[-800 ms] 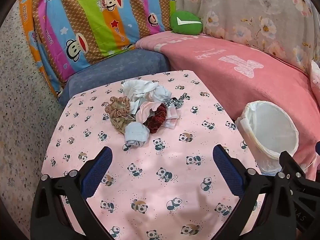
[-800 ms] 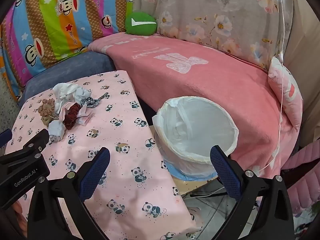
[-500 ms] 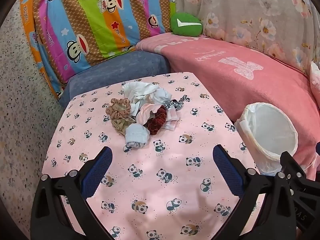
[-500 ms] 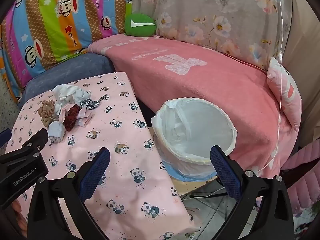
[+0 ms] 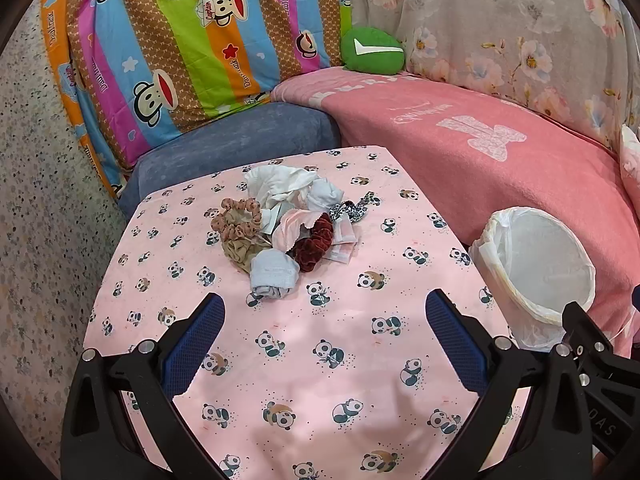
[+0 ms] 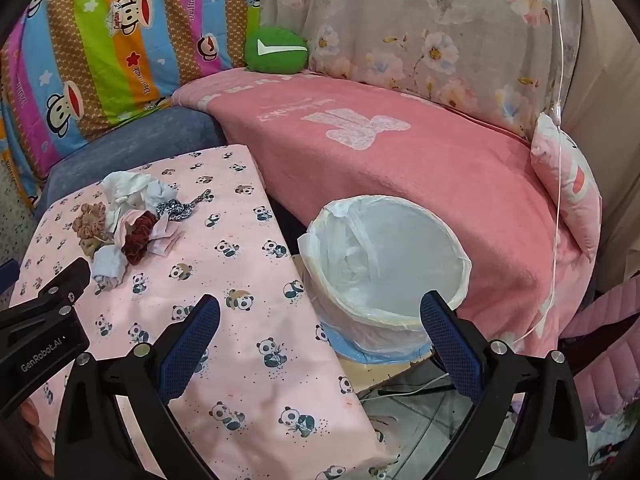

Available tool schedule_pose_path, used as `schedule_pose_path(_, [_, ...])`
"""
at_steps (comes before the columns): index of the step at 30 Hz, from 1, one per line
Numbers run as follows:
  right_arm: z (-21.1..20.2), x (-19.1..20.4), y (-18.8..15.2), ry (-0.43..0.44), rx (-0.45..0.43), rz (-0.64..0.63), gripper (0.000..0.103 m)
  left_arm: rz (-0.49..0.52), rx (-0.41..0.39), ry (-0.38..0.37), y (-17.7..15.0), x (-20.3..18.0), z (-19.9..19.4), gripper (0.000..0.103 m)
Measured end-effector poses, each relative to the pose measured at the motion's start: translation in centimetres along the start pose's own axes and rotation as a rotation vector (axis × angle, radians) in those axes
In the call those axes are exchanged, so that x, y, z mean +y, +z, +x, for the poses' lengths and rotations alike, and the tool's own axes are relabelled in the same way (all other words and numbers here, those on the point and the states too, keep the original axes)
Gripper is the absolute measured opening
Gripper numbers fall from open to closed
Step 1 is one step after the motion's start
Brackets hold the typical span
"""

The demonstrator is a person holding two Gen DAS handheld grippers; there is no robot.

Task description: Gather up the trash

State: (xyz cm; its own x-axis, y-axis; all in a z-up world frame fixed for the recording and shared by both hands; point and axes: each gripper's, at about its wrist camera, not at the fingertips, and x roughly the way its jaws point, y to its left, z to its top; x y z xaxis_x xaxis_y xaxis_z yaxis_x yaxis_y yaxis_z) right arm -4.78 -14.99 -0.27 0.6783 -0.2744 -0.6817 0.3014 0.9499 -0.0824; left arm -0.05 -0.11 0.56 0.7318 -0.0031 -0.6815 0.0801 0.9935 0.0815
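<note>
A pink cotton tablecloth printed with small pandas [image 5: 320,340] is covering the low table in the near middle of the scene. Beyond its far edge a blue-grey upholstered cushion [image 5: 236,144] is sitting, and behind that a bright striped sheet with cartoon monkey faces [image 5: 192,40] is hanging. To the right, a pink fleece blanket with a pale bow motif [image 5: 460,168] is lying over the sofa seat, with a round green plush cushion [image 6: 276,50] resting at its far end. A grey floral fabric [image 6: 432,28] is draping the sofa back, and a thin white cord [image 6: 558,160] is hanging down at the far right.
</note>
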Motion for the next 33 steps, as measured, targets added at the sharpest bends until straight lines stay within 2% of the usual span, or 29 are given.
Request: schedule_pose_path(33, [0.37, 0.14, -0.40, -0.011, 0.005, 0.009, 0.098, -0.011, 0.003, -0.012, -0.06, 0.32, 0.44, 0.096])
